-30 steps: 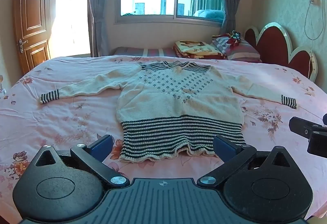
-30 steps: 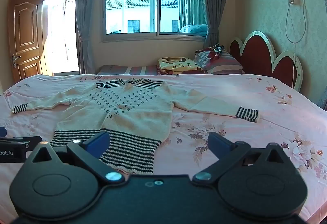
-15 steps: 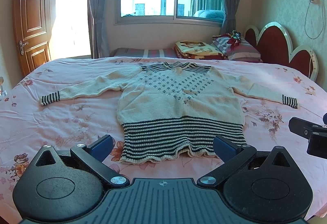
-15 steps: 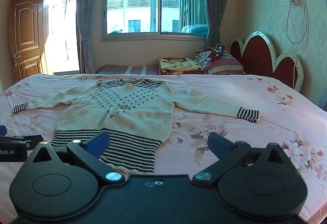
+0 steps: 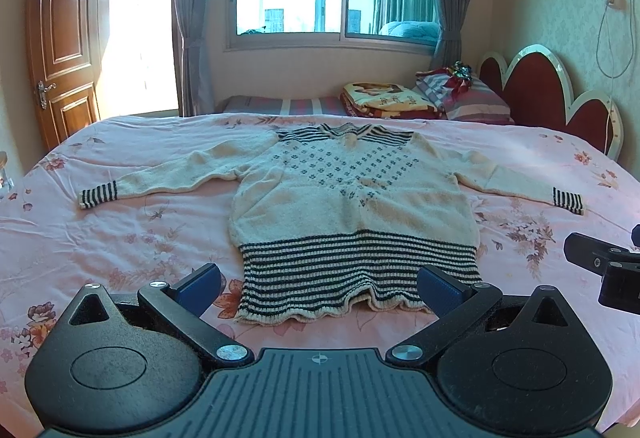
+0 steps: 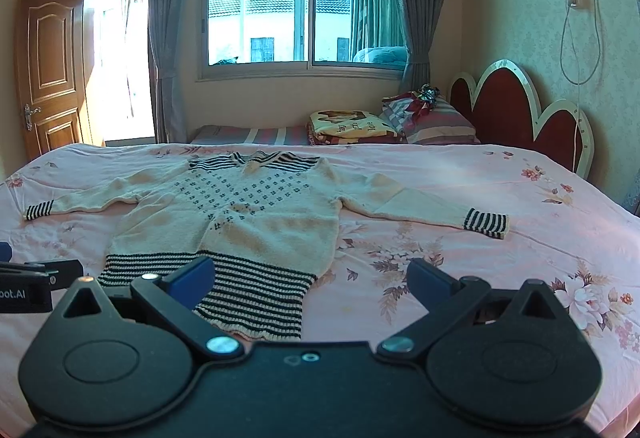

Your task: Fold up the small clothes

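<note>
- Both claws hang released and empty over the near edge of the bed: my left gripper [image 5: 318, 284] has its blue pads spread wide, framing the sweater's striped hem, and my right gripper [image 6: 310, 278] is just as wide, its left pad over the hem's right corner.
- Nearest to me on the pink floral bedspread [image 5: 120, 238] lies the hem [image 5: 356, 278], a ribbed black-and-cream band with a wavy, scalloped edge. I judge it the thickest, grippiest part, a good place to pinch at either corner.
- Further in, the cream knitted sweater [image 5: 352, 206] lies flat, front up, sleeves out to left and right, not yet folded at all. It looks soft, floppy and light, likely stretchy; it should drape and sag if I lift it by one point, so two holds are better.
- The left cuff [image 5: 98, 194] and right cuff [image 6: 486, 222] are striped and sit well apart from the body; I would take each there to bring the sleeve inward.
- Far end: the striped collar [image 5: 344, 132], then folded blankets [image 5: 384, 100] and pillows by the headboard [image 5: 548, 94].
</note>
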Demonstrator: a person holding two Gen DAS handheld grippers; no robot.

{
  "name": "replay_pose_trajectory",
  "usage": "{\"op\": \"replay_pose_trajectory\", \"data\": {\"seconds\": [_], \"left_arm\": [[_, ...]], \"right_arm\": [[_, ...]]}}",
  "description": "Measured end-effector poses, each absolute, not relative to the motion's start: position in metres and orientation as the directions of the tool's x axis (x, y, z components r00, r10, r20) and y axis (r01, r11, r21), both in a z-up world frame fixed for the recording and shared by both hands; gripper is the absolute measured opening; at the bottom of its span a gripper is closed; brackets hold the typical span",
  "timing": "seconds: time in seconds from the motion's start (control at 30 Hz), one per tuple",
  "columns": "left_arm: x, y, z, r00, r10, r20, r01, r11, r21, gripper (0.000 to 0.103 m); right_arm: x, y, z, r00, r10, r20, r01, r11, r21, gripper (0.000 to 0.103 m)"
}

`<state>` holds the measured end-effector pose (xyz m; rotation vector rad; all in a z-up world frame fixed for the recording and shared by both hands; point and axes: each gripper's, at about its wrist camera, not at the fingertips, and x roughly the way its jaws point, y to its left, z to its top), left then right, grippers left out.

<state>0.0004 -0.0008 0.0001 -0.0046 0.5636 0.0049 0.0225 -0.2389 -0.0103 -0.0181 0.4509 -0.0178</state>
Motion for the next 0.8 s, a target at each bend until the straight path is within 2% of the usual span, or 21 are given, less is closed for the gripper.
{"op": "replay_pose_trajectory", "data": {"seconds": [0.8], "left_arm": [[0.0022, -0.0029, -0.0027, 0.842, 0.001, -0.539, 0.0, 1.0, 0.002, 0.103]], "right_arm": [[0.0265, -0.2436, -0.011, 0.896, -0.027, -0.443, 0.022, 1.0, -0.017, 0.102]]}}
